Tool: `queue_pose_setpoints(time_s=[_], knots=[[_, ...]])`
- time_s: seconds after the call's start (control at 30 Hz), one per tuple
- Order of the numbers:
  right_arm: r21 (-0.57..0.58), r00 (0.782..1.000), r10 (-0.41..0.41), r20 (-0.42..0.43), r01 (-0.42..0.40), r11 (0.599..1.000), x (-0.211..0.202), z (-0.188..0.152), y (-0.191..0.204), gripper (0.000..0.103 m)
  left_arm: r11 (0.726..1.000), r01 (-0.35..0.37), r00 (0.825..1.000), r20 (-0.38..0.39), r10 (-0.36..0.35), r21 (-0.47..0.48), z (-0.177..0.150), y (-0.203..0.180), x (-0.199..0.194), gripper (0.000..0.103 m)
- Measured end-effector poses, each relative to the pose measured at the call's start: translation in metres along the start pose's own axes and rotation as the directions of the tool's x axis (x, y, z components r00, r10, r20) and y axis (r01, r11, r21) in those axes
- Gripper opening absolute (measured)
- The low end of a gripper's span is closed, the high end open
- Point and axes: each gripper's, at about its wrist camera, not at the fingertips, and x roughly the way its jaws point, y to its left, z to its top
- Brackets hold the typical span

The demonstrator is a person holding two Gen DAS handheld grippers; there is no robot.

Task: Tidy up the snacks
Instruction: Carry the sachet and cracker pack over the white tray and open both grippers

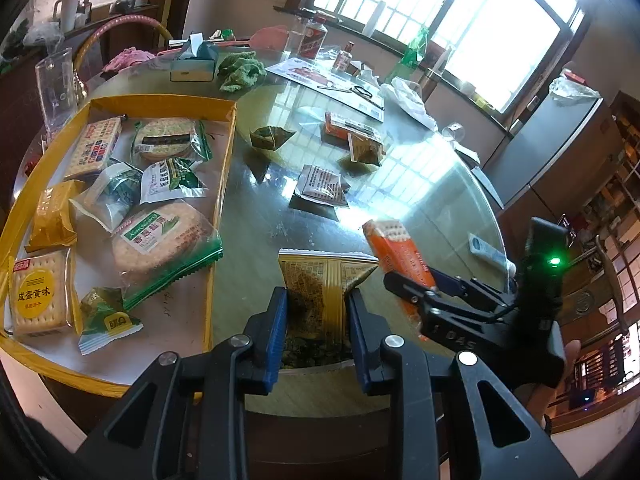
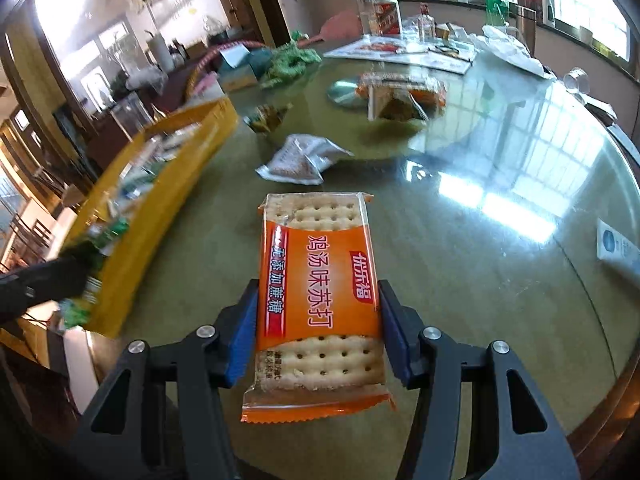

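Orange soda-cracker pack (image 2: 320,300) sits between right gripper (image 2: 318,332) jaws, raised over glass bench (image 2: 500,280); jaws partly open, pads at pack edges, grip looks light. Left gripper (image 1: 316,328) clamps yellow snack packet (image 1: 320,280), jaws narrow. Risk: slick wrapper slips during carry to yellow tray (image 1: 224,152); crackers crack if squeezed.

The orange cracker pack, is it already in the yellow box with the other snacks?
No, the orange cracker pack sits between the right gripper's blue pads above the glass table, outside the yellow box.
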Motion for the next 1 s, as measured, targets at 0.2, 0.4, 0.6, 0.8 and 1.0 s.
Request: queue_pose_setpoints(time_s=[0.2,0.4,0.6,0.8,1.0], knots=[[-0.002,0.995,0.081,0.057,-0.081,0.997,-0.022,0.008,0.019,0.057,1.000,0.007,1.000,0.021,-0.007,-0.006,0.000,0.001,-0.008,0.028],[-0.011,0.987,0.135,0.089,-0.135,0.991,-0.034,0.011,0.038,0.057,1.000,0.005,0.999,0.035,-0.004,-0.022,0.001,0.008,-0.014,0.028],[-0.028,0.980,0.174,0.092,-0.172,0.985,-0.035,0.019,0.056,0.057,0.998,-0.005,0.999,0.051,0.008,-0.062,0.004,0.024,-0.021,0.028],[-0.055,0.970,0.229,0.083,-0.225,0.973,-0.032,0.028,0.077,0.057,0.987,-0.043,0.993,0.098,0.059,-0.156,0.011,0.065,-0.044,0.028],[-0.106,0.955,0.295,0.034,-0.290,0.951,-0.016,0.034,0.111,0.057,0.956,-0.128,0.977,0.133,0.167,-0.265,0.014,0.118,-0.067,0.028]])
